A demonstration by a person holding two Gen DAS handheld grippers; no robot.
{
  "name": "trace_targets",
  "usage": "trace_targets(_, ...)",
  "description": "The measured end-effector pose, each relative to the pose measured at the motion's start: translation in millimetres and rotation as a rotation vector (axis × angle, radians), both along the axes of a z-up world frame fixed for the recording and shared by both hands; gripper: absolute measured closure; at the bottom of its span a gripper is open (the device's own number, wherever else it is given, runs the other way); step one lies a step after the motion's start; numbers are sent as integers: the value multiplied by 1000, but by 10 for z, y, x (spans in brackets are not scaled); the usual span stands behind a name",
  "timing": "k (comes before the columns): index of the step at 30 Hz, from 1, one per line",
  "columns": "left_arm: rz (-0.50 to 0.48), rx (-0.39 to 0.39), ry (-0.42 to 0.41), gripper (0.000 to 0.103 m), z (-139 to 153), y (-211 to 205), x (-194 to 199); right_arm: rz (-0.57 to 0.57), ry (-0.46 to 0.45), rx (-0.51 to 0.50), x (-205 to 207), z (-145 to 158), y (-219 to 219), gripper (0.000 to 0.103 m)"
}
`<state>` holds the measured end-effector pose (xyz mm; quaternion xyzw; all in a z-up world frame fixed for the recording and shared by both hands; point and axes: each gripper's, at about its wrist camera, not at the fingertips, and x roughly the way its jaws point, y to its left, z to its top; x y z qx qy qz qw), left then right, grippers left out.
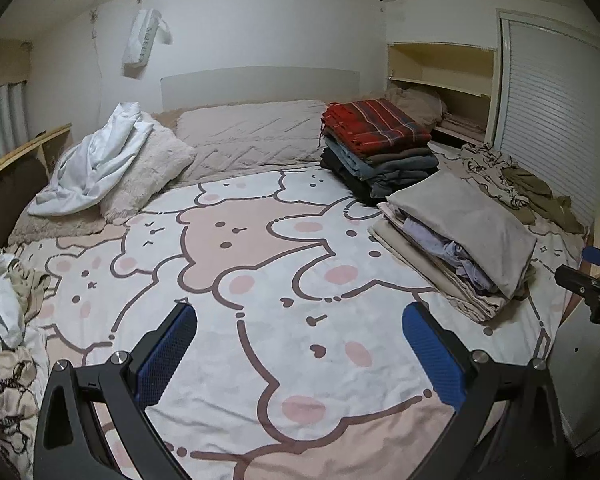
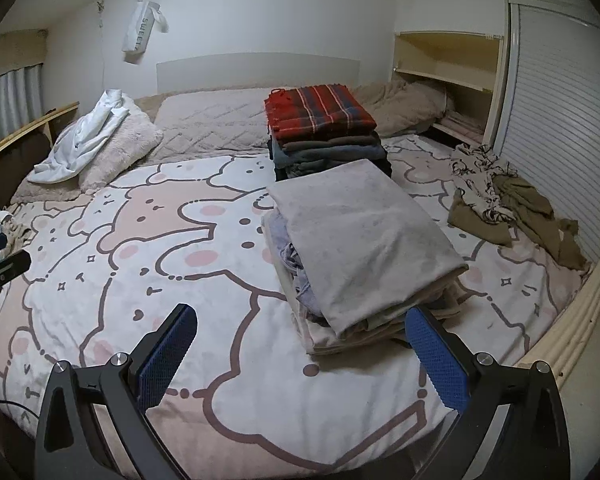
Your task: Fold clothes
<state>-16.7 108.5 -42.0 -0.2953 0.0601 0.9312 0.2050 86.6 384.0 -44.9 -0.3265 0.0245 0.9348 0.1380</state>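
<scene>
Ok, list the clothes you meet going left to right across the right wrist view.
White garment on the pillow → red plaid blanket topping the dark stack → grey folded cloth on the near stack → crumpled patterned and olive clothes.
</scene>
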Motion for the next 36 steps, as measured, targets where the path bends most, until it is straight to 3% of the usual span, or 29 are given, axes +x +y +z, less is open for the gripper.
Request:
trace_targets(12,6,-7,-7,0,-11,-63,71,38,-26,37,-12,-70,-186,0)
trace_targets(36,-9,20,-6,0,88,-23,121,32,-41,59,2,-63,-159,0)
